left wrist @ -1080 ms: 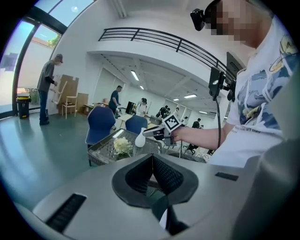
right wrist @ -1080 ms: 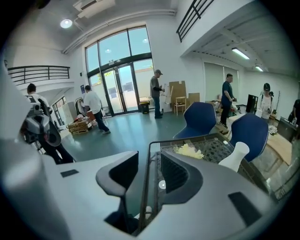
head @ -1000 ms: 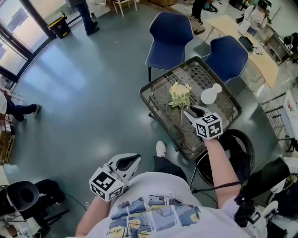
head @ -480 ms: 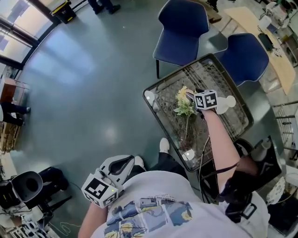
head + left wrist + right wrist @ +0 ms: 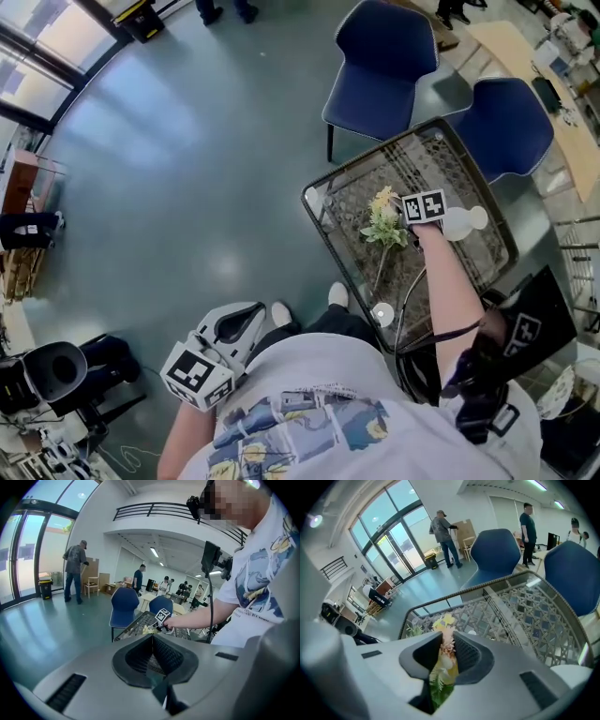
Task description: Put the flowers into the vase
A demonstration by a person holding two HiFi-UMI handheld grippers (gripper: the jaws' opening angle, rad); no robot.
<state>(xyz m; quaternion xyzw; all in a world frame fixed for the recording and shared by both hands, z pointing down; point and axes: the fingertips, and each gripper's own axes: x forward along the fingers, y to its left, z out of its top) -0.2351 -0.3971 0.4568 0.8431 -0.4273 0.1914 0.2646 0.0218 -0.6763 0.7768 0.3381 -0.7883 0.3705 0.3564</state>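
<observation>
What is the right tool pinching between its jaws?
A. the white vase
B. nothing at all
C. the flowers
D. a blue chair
C: in the right gripper view the right tool has just been closing its jaws, and the flowers sit pinched between them.

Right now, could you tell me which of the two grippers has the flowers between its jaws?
The right gripper: its jaws have just closed on the flowers; the left gripper is shut on nothing.
</observation>
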